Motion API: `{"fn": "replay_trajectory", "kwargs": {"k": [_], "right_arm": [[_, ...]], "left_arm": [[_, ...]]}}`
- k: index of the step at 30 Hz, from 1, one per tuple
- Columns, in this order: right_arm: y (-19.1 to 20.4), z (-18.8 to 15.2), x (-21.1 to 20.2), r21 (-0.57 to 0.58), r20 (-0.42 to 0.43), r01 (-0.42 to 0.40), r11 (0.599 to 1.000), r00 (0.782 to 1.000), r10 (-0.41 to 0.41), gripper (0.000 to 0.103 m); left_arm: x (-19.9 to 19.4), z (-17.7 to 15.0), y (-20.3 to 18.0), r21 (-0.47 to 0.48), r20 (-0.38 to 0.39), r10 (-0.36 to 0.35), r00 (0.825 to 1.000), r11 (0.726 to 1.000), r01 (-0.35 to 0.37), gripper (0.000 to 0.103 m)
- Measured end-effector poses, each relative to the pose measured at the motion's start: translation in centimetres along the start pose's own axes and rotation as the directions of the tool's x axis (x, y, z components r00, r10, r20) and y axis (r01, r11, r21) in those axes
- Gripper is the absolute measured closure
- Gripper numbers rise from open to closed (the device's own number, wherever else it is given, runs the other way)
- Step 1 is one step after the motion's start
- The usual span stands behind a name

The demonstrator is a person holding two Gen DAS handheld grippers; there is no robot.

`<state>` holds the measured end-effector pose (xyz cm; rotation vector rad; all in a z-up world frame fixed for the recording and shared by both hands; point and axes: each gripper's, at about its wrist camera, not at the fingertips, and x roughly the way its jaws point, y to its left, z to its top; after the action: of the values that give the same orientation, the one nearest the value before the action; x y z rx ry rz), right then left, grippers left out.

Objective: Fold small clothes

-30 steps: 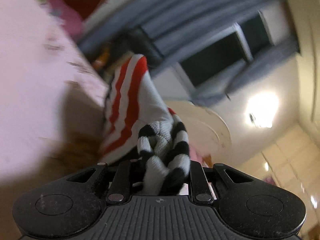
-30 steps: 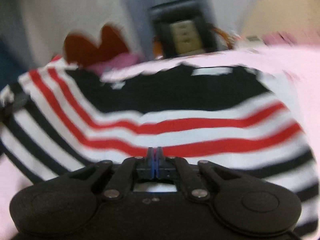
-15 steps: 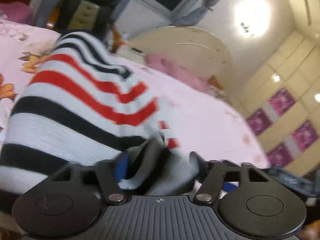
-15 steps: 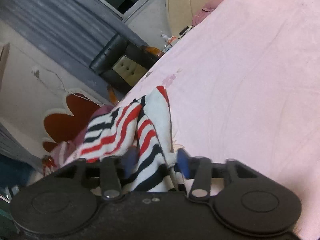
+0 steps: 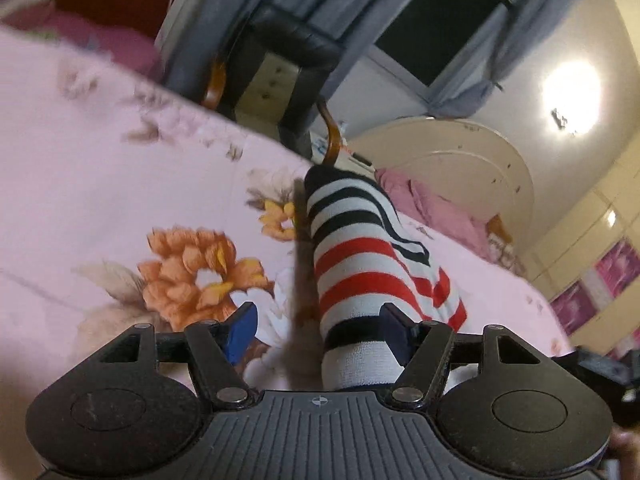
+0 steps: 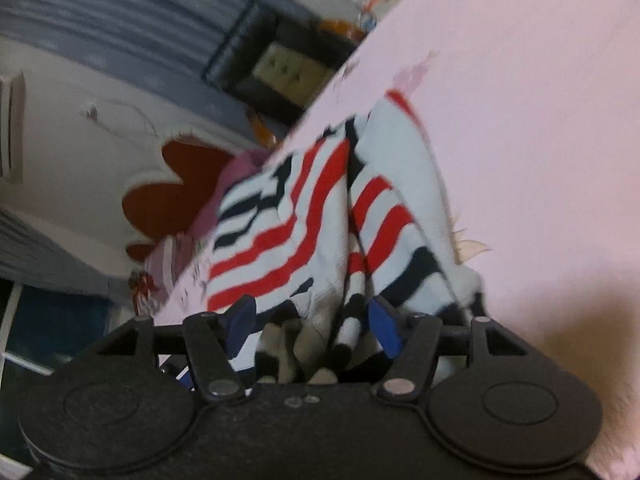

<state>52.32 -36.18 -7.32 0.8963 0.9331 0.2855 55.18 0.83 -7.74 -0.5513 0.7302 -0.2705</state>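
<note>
L wrist view: vs a sec ago, the left gripper has let go. Back then its jaws were clenched on a bunched wad of the striped sweater held up in the air; now they stand released. They opened early in that sec and have held about the same width since. The knit now lies on the bed, one fold running up between the jaws and resting against the right pad; left pad is clear of it, over the orange flower print. Armchair and window are beyond the bed edge.

R wrist view: a sec ago the right gripper was shut tight w/ the sweater spread broad in front; its jaws have just been opening, and now stand apart w/ rumpled cloth heaped between and ahead of them, not pinched as far as I can tell. View is blurred.

Handling, my guess: light, soft, stretchy knit, no stiffness, so it slumps and bunches wherever it's dropped. Not fragile, not slippery; pads should bite fine. Best to take hold at an edge or corner (hem, shoulder, cuff), single layer if poss, both grippers apart to keep it taut; grabbing mid-heap just lifts a wad.
</note>
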Motion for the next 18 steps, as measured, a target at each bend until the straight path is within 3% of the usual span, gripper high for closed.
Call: {"fn": "replay_trajectory", "kwargs": {"k": [2,5,6,8,12,15,18], "right_arm": [[0.4,0.3,1.6,-0.036,-0.031,0.040,0.999,0.999,-0.041,0.045],[1.7,0.3,3.5,-0.135,-0.059,0.096,0.986,0.993,-0.105,0.063],[2.5,0.0,3.7,-0.194,-0.051,0.115,0.974,0.991,-0.127,0.071],[4.4,-0.9,3.6,-0.339,-0.001,0.148,0.929,0.987,-0.158,0.076],[6.7,-2.4,1.9,-0.506,0.101,0.187,0.842,0.982,-0.158,0.079],[7.3,-2.5,0.0,-0.562,0.172,0.218,0.798,0.974,-0.146,0.080],[6.2,-2.2,-1.8,-0.558,0.212,0.246,0.792,0.966,-0.150,0.080]], "left_arm": [[2.4,0.0,-0.2,0.004,-0.025,0.023,0.999,1.000,-0.023,0.037],[2.9,-0.2,0.0,-0.012,-0.033,0.012,0.999,1.000,-0.013,0.037],[3.4,-0.2,0.0,-0.003,-0.030,0.019,0.999,1.000,-0.019,0.037],[3.9,-0.1,-0.2,0.027,-0.026,0.025,0.999,0.999,-0.024,0.037],[4.5,0.0,-1.7,0.072,-0.039,0.020,0.999,0.997,-0.017,0.037],[5.2,-0.3,-3.6,0.116,-0.038,0.007,0.999,0.993,-0.002,0.037],[6.3,-1.2,-5.9,0.204,-0.052,0.021,0.998,0.979,-0.010,0.037]]}}
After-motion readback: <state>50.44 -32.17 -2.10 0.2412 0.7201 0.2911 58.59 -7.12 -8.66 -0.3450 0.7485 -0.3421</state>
